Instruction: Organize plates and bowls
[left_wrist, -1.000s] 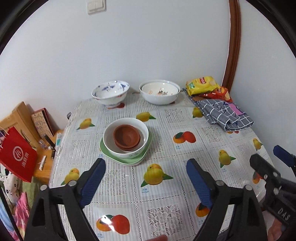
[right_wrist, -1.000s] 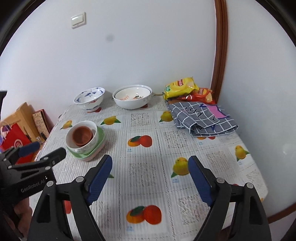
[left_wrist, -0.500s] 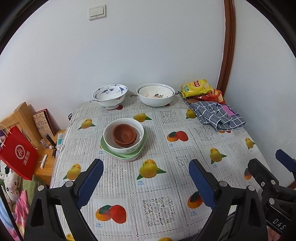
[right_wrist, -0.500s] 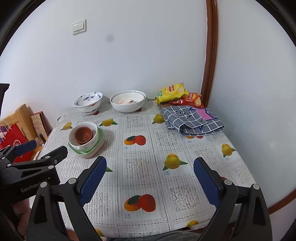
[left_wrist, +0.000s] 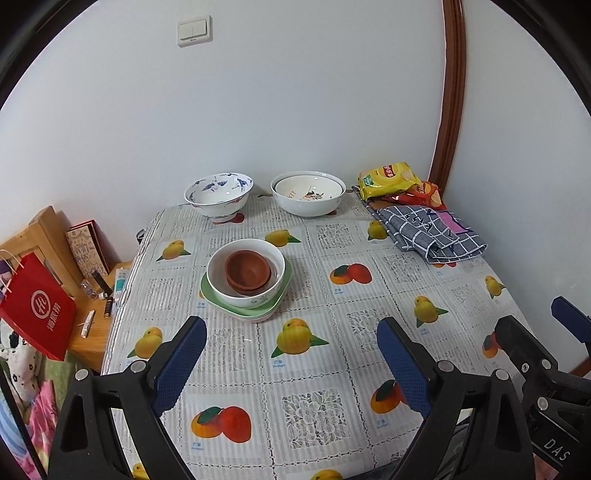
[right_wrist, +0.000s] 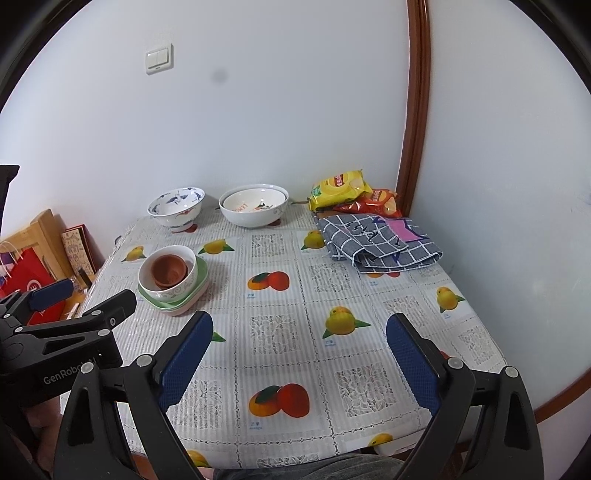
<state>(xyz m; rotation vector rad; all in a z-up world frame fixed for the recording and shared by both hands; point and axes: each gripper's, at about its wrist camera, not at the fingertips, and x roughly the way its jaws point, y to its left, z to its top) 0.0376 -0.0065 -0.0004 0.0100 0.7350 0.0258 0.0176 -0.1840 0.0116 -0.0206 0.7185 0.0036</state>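
A stack stands left of the table's middle: brown bowls (left_wrist: 246, 272) (right_wrist: 167, 270) inside a white bowl (left_wrist: 255, 297) (right_wrist: 177, 290) on green plates (left_wrist: 214, 301) (right_wrist: 197, 280). A blue-patterned bowl (left_wrist: 219, 195) (right_wrist: 176, 206) and a large white bowl (left_wrist: 308, 195) (right_wrist: 253, 208) stand at the far edge. My left gripper (left_wrist: 291, 363) (right_wrist: 74, 299) is open and empty above the near table, short of the stack. My right gripper (right_wrist: 299, 354) (left_wrist: 539, 332) is open and empty above the near right part.
The table (left_wrist: 332, 369) has a fruit-print cloth. A folded checked cloth (left_wrist: 432, 236) (right_wrist: 380, 242) and snack bags (left_wrist: 391, 179) (right_wrist: 340, 188) lie at the far right corner. A red bag (left_wrist: 37, 317) and a wooden stand with small items are left of the table. Walls close the back and right.
Both grippers have drawn back and up from the table, so more of the table shows. Both stay open and empty. The dishes have not moved.
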